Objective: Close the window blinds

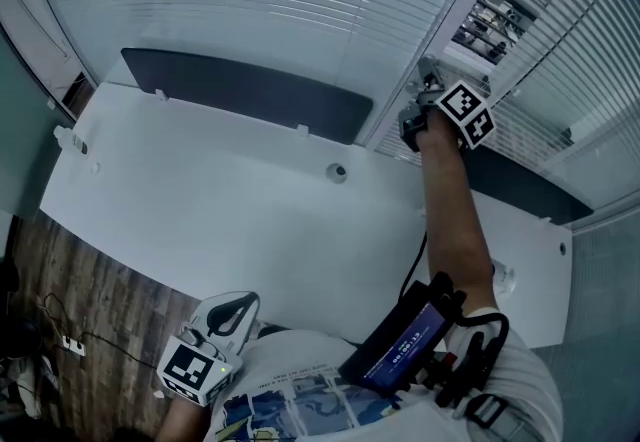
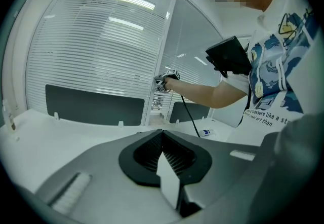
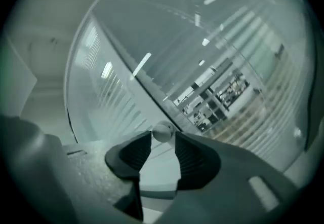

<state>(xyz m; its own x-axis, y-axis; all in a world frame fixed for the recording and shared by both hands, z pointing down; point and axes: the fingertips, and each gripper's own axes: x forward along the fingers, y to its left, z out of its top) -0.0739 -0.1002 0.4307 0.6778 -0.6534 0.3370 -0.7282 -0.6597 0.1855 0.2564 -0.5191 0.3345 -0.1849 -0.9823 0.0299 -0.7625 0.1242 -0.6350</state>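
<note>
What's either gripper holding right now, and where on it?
Right hand-held gripper pinches the round white knob by its sides; left hand-held gripper holds nothing.

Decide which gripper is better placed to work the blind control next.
Right. The right gripper reaches the window frame, small round knob between its jaw tips; the left gripper sits low by the person's body, jaws together.

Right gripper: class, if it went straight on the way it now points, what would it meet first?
The small round knob, which sits right between the jaw tips of the right gripper, by the window frame. Whether the jaws press on it is unclear.
</note>
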